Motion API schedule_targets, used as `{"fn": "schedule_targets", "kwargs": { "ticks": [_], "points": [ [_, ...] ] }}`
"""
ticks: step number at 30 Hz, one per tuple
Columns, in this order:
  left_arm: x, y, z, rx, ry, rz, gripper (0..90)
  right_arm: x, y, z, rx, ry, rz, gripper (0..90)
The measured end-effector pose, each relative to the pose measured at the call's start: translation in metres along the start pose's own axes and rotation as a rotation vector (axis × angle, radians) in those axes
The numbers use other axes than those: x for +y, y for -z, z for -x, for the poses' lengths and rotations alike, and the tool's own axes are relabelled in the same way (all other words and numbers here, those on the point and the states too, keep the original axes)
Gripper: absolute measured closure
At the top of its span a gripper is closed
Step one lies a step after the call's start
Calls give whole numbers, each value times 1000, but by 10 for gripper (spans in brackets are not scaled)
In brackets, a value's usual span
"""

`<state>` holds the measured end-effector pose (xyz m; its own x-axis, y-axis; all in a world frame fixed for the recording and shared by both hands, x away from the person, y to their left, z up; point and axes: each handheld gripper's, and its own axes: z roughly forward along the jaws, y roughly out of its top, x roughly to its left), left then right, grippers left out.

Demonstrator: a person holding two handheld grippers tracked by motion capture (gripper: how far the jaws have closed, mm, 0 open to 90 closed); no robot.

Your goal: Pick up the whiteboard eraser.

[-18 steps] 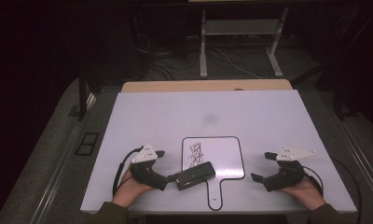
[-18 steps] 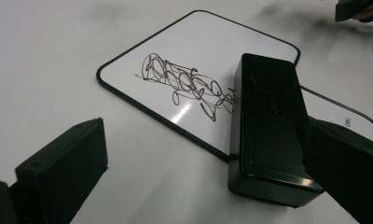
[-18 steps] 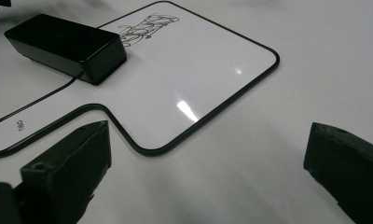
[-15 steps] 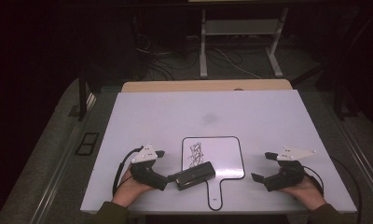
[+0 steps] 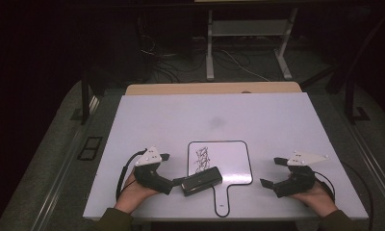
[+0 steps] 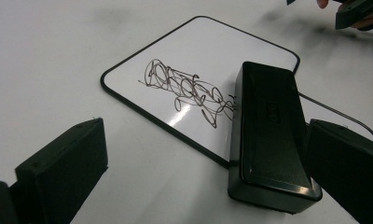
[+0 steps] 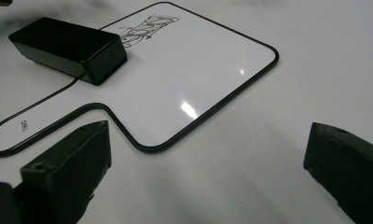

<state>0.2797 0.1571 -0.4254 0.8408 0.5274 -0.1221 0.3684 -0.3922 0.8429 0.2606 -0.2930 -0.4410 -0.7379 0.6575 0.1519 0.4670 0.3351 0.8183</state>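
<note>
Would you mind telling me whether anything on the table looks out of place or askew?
Nothing looks damaged or spilled. The black eraser lies at an angle across the near left corner of the small whiteboard, partly off its edge, just below the scribble. A faint grey smudge marks the table beyond the board.

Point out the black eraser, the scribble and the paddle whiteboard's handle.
black eraser point(image 6: 268, 135), left gripper view, top face.
scribble point(image 6: 187, 89), left gripper view, middle of the loops.
paddle whiteboard's handle point(image 7: 44, 119), right gripper view, white surface.
</note>
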Motion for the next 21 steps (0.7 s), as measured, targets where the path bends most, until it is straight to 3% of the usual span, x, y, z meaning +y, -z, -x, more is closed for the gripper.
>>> {"fn": "schedule_targets", "kwargs": {
  "ticks": [9, 21],
  "points": [
    [8, -2, 3, -8, -2, -16, 0, 1, 3, 1, -2, -21, 21, 0],
    [16, -9, 4, -23, 22, 7, 0, 1, 3, 2, -1, -24, 25, 0]
  ]
}}
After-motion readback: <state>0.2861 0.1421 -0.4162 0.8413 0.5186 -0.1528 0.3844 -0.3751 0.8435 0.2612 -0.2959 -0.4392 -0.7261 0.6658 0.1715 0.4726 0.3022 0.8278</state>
